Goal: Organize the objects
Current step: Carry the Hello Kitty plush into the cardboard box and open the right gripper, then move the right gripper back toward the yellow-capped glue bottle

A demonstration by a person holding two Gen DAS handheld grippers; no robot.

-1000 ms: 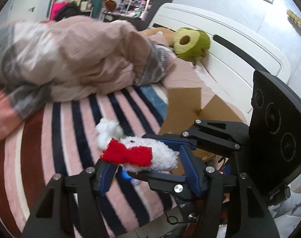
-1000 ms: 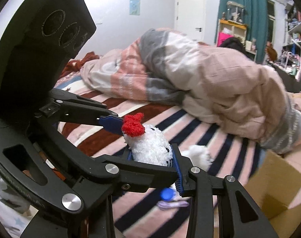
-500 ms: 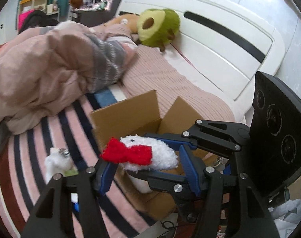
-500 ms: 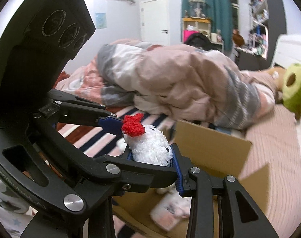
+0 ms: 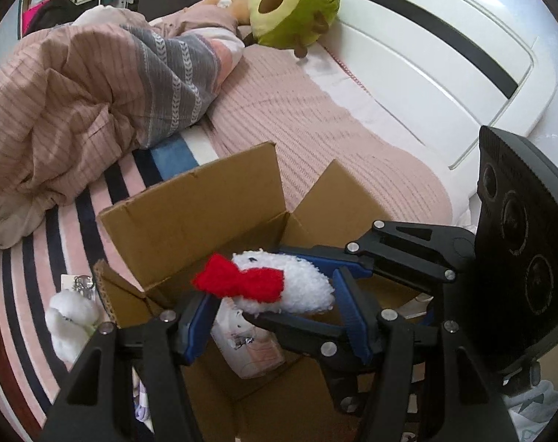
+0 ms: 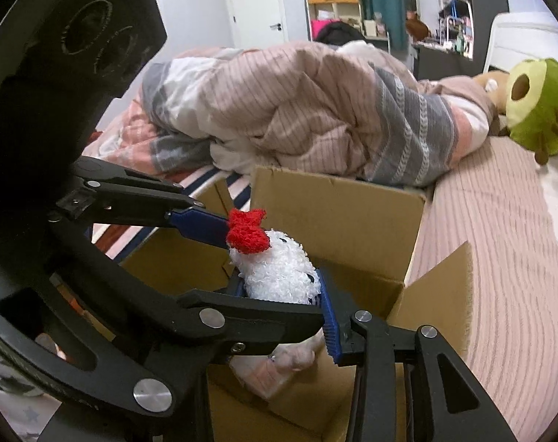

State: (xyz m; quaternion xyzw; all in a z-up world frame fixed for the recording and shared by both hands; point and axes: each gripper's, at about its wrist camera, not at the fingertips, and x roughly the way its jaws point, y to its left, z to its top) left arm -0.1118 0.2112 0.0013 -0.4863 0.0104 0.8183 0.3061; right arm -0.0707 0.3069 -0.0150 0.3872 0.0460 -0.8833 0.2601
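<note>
Striped bedding carries the open brown cardboard box [image 5: 190, 213]; your left gripper [image 5: 275, 316] and right gripper [image 6: 279, 258] both pinch the fluffy white red-bowed plush toy [image 5: 279, 287] above it, poised for dropping in

The little white plush [image 5: 286, 289] is curly, fuzzy yarn, and its red bow [image 5: 242, 281] looks like knitted chenille. The cardboard box [image 5: 190, 213] is plain matt brown corrugated, raw edges showing. Gripper frames are matt black plastic with shiny metal screws, and the blue pads [image 6: 328, 322] are ribbed. In the upper left of the left wrist view, the duvet [image 5: 76, 110] is crinkly woven cloth; the pink cover [image 5: 315, 129] is ribbed knit. The headboard [image 5: 426, 44] is smooth and glossy white.
</note>
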